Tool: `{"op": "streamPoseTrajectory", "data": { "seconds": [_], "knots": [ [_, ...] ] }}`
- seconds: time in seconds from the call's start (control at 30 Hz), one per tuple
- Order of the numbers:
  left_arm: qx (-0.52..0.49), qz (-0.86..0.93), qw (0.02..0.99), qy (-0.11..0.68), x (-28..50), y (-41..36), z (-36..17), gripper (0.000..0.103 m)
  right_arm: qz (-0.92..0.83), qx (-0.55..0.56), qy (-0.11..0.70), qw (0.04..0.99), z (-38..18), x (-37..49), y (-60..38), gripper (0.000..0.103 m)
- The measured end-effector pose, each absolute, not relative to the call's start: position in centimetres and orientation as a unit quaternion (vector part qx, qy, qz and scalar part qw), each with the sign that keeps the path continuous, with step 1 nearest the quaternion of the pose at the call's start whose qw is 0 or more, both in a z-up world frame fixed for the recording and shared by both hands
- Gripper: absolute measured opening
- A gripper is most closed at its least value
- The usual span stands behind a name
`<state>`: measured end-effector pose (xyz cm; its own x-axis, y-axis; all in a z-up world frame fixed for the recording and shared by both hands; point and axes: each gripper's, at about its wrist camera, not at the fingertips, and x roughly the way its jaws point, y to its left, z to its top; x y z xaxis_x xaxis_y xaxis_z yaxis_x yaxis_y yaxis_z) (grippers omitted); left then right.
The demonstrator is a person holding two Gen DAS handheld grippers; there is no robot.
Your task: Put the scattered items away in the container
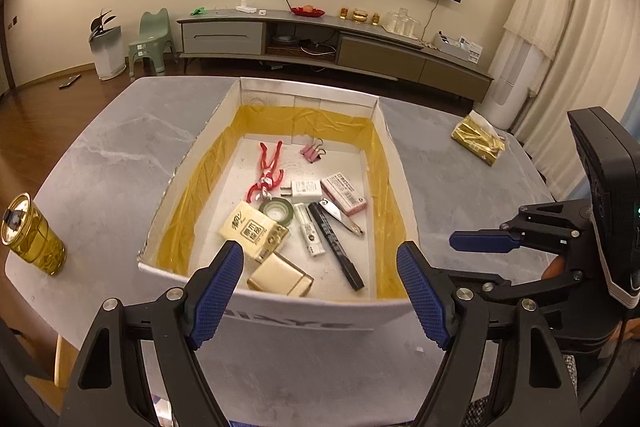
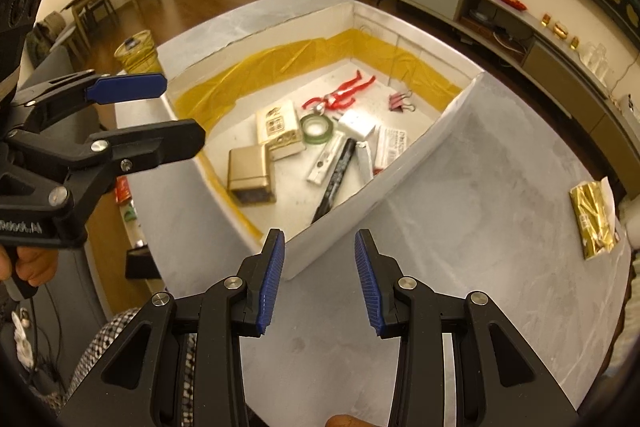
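Apparently most of the small items already lie in the white box, which stands in the middle of the grey bench; what is left outside it is the gold tissue pack near the far right edge and the gold can at the left edge, both well apart from the box. The left gripper hangs over the box's near wall with its blue pads spread wide and nothing between them; the right gripper hovers over bare bench just outside the box's corner, jaws likewise apart and empty. The tissue pack looks light and soft, wrapped in glossy, crinkled film with a white sheet sticking out of one end. It should squash under the pads rather than resist, and the film may slide, so a hold across its short width near the middle, closing firmly enough to dent it, seems safest; pinching the loose sheet would likely pull tissue out. The can looks rigid, smooth and round, and stands upright; whether it is full cannot be told. A grip across its mid-body, square to the axis, would suit it best, kept upright.
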<state>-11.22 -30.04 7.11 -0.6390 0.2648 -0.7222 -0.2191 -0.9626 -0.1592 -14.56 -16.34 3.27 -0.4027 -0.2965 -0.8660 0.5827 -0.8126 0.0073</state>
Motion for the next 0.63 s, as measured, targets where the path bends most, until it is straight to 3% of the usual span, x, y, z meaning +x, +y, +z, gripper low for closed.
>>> {"op": "streamPoseTrajectory", "data": {
  "seconds": [0.63],
  "knots": [
    [-0.398,0.909,0.122,-0.019,-9.6,-30.5,6.7,0.080,-0.836,0.439,0.208,0.256,3.2,-11.8,-19.1,0.039]
  ]
}}
